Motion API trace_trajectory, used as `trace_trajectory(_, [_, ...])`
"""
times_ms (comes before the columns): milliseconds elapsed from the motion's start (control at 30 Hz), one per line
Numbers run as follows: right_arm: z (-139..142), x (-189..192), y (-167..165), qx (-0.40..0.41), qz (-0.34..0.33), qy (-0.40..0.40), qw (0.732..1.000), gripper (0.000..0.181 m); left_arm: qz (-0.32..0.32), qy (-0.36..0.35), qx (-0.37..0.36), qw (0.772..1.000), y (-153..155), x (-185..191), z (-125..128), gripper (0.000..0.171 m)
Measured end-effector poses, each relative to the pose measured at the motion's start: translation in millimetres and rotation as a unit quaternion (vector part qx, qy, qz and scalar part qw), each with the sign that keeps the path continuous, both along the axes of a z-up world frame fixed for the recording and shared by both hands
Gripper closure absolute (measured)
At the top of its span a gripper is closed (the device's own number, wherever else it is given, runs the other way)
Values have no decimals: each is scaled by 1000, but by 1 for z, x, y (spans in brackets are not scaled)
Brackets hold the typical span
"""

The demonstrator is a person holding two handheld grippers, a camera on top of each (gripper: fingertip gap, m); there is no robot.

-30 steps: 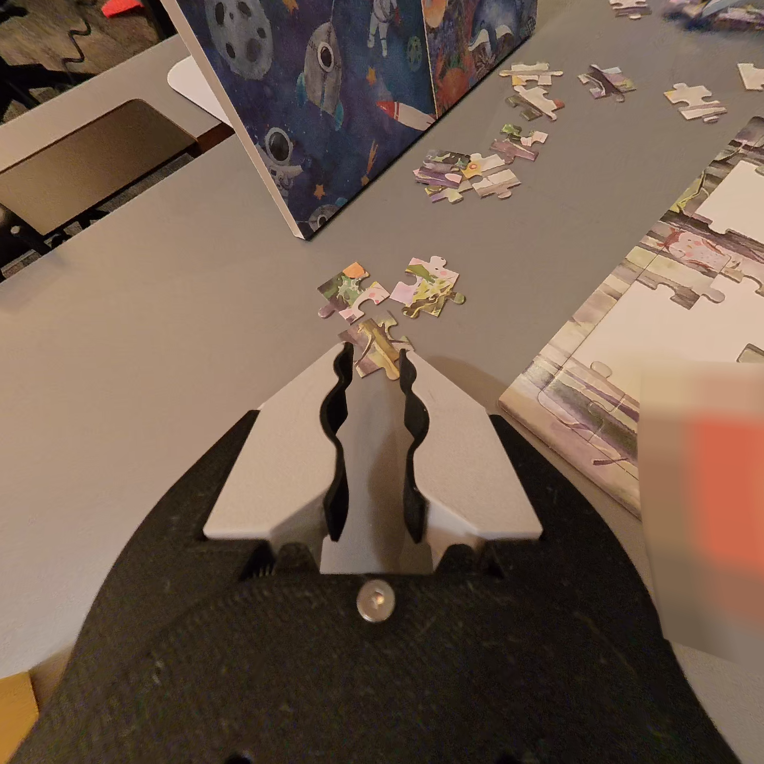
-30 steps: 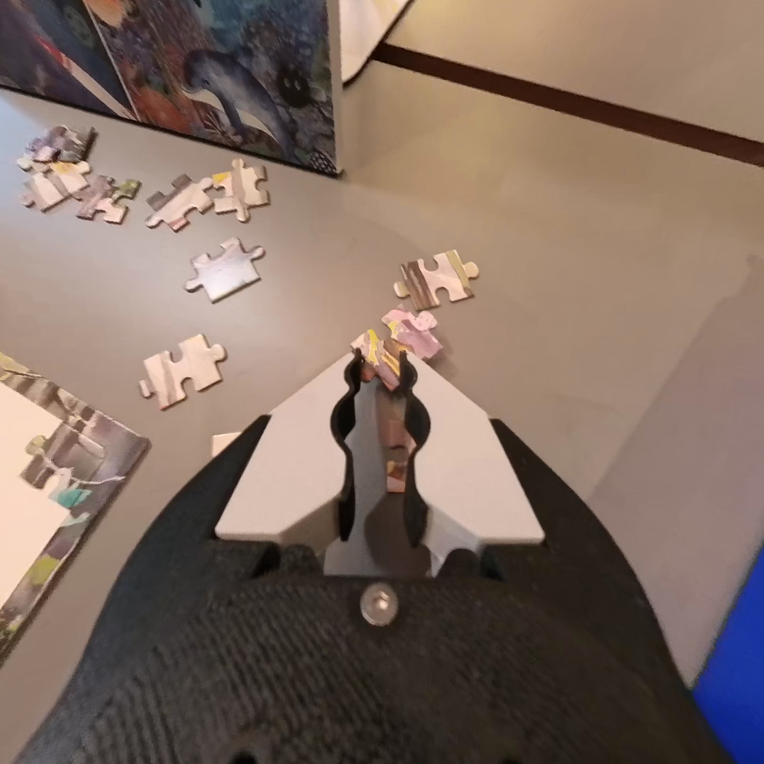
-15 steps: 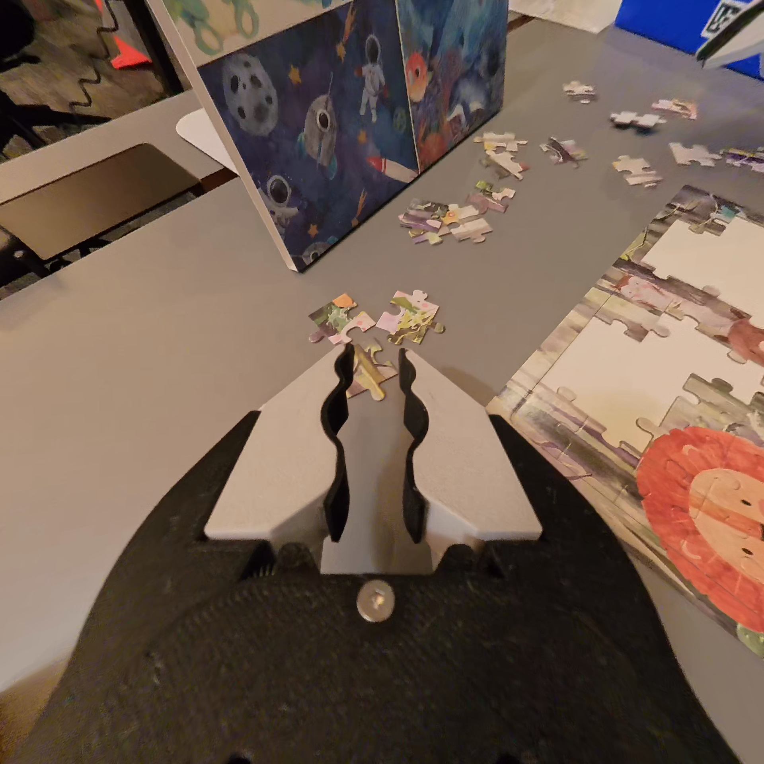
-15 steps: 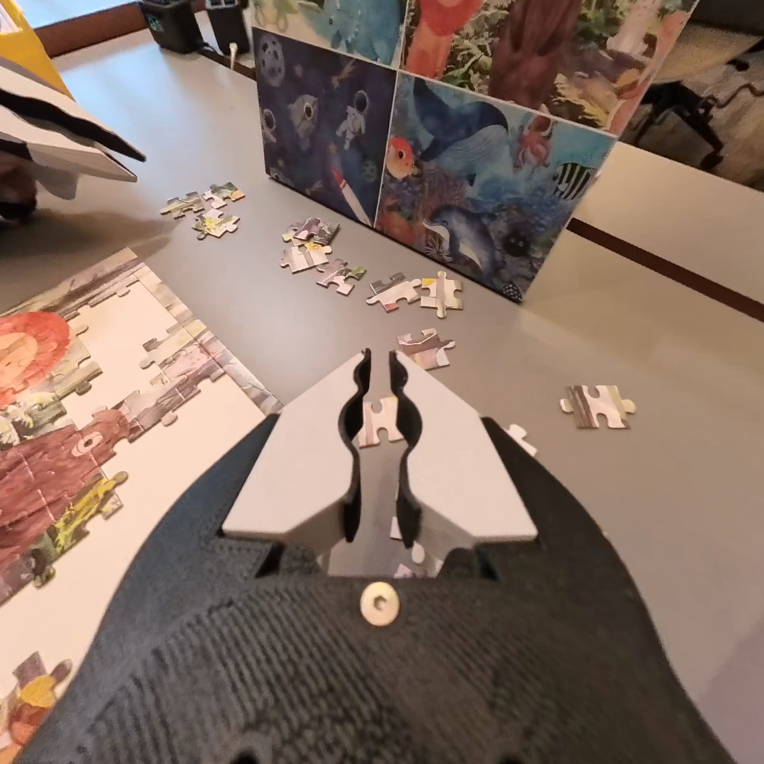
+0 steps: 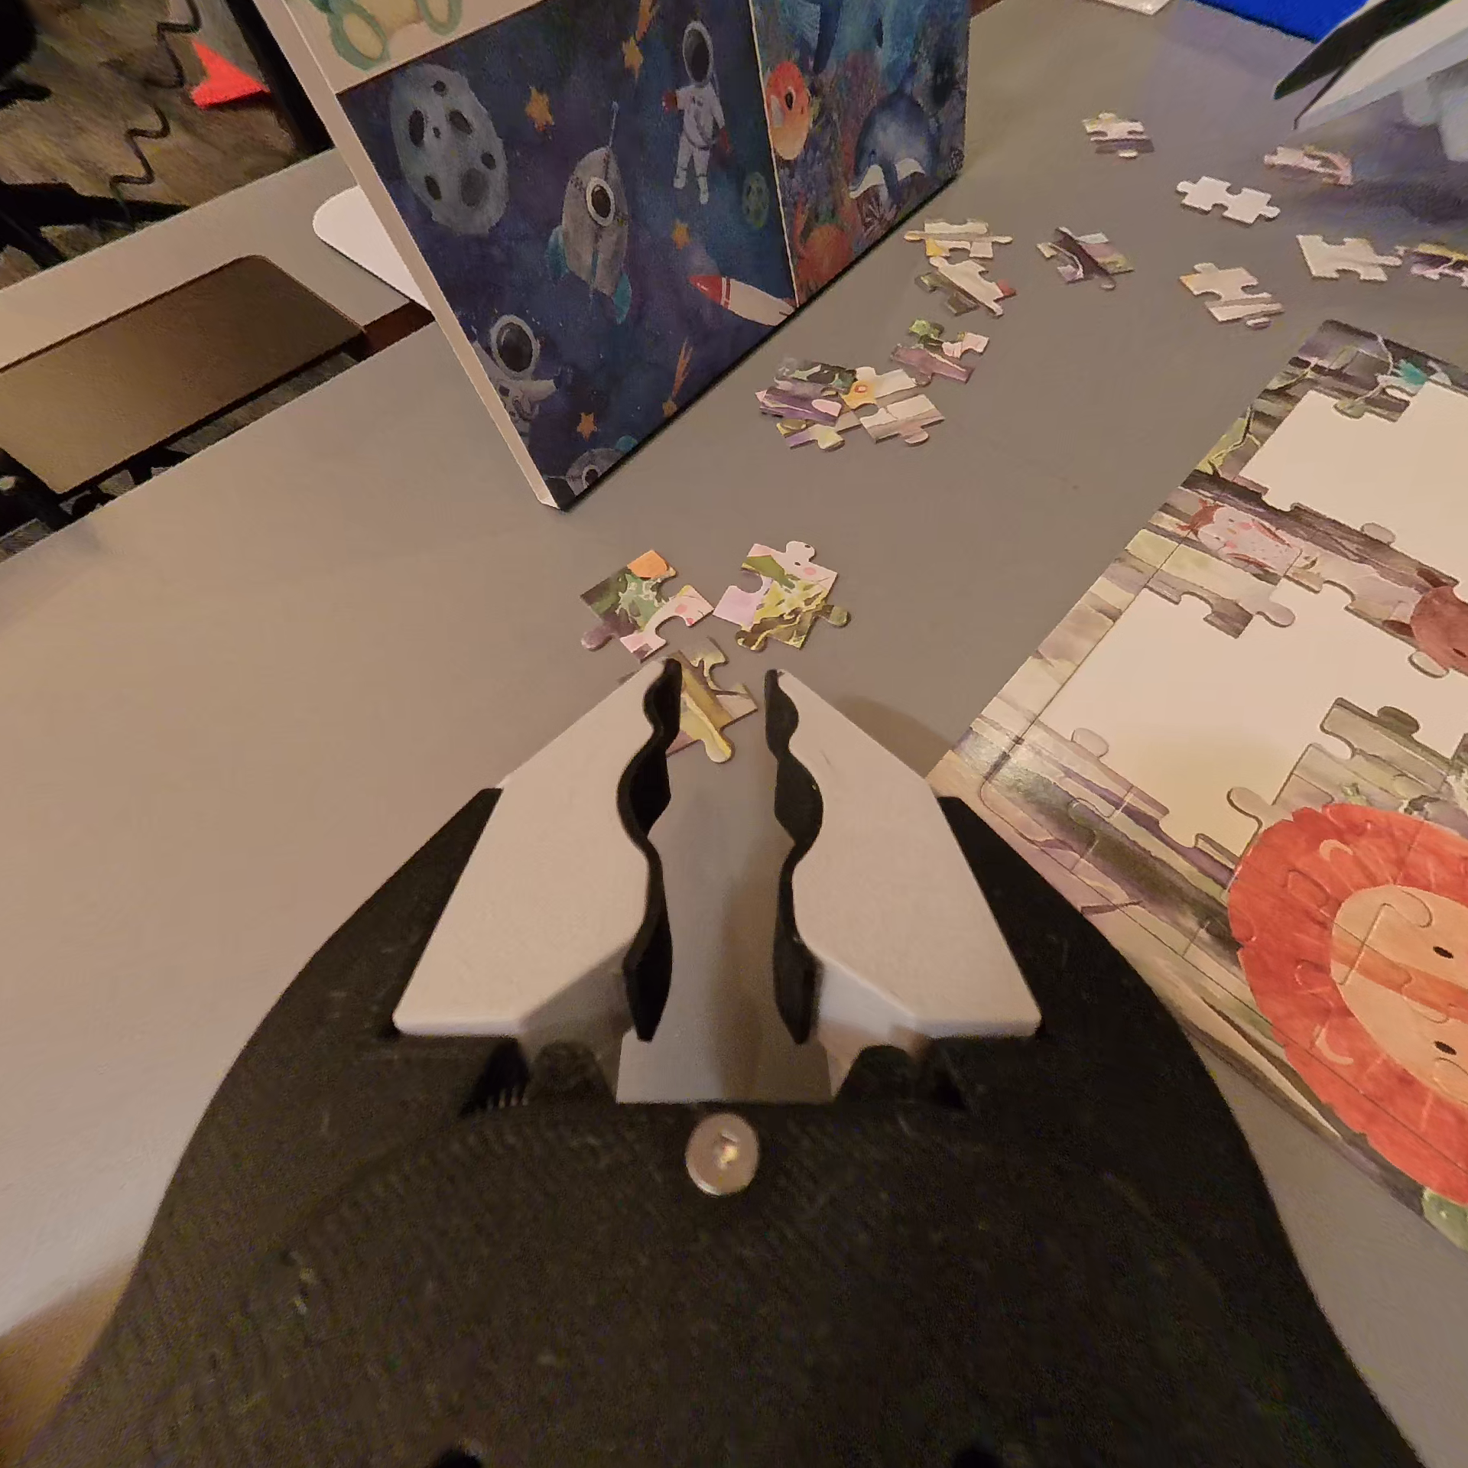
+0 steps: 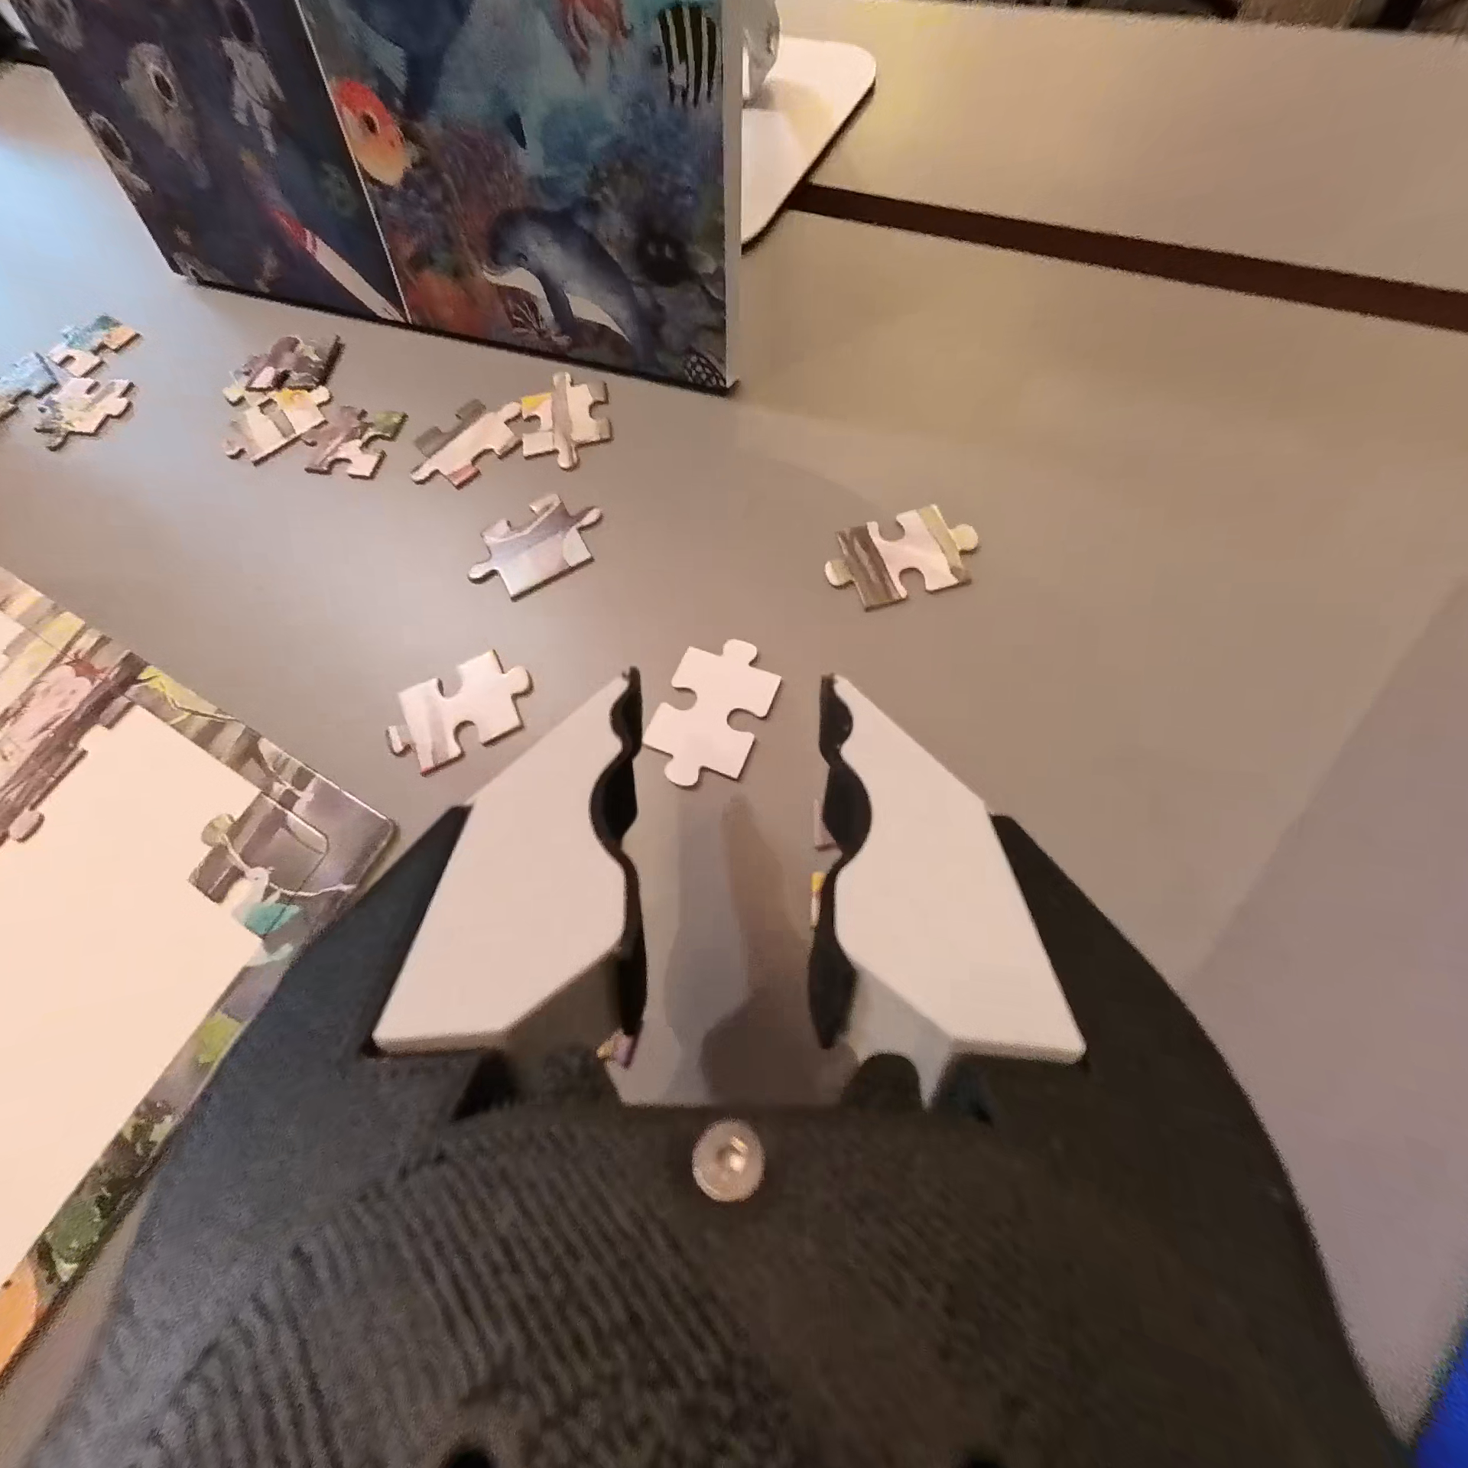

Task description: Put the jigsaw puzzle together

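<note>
Box (image 6: 508, 183) behind loose pieces (image 6: 548, 548)

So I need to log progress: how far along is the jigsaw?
Partly done: the puzzle board has its border and lion assembled, with white gaps open. Neither the left gripper nor the right gripper grips anything; a white piece lies between the right fingertips. Many loose pieces remain.

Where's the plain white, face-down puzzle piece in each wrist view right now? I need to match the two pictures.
Left wrist view: plain white piece far off at upper right, on the grey table.
Right wrist view: plain white piece at centre, just ahead of the open right gripper.
Shared landmark: the illustrated puzzle box.
</note>
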State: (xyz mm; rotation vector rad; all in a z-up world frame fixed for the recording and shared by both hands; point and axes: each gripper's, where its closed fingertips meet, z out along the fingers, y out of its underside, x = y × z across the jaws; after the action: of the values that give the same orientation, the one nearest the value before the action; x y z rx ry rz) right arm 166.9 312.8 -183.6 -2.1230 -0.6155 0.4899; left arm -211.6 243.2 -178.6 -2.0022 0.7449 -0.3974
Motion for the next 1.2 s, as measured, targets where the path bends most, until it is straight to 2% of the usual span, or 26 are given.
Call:
trace_trajectory(333, [-28, -13, -9, -32, 30, -82, 996, 131, -3, 11, -3, 1000, -1, 2, -3, 153])
trace_trajectory(500, [-28, -21, -12, -29, 39, -103, 993, 159, -3, 10, -4, 1000, -1, 1, -2, 153])
trace_trajectory(767, [-27, -19, -12, -26, 38, -107, 993, 159, -3, 10, -1, 1000, -1, 1, -2, 153])
trace_trajectory(1000, [-3, -34, -19, -16, 62, -10, 998, 159, -5, 5, 5, 1000, -2, 3, 1, 153])
trace_trajectory(1200, [41, -67, -39, 13, 125, 125, 984, 159, -13, -12, 28, 999, -5, 9, 14, 153])
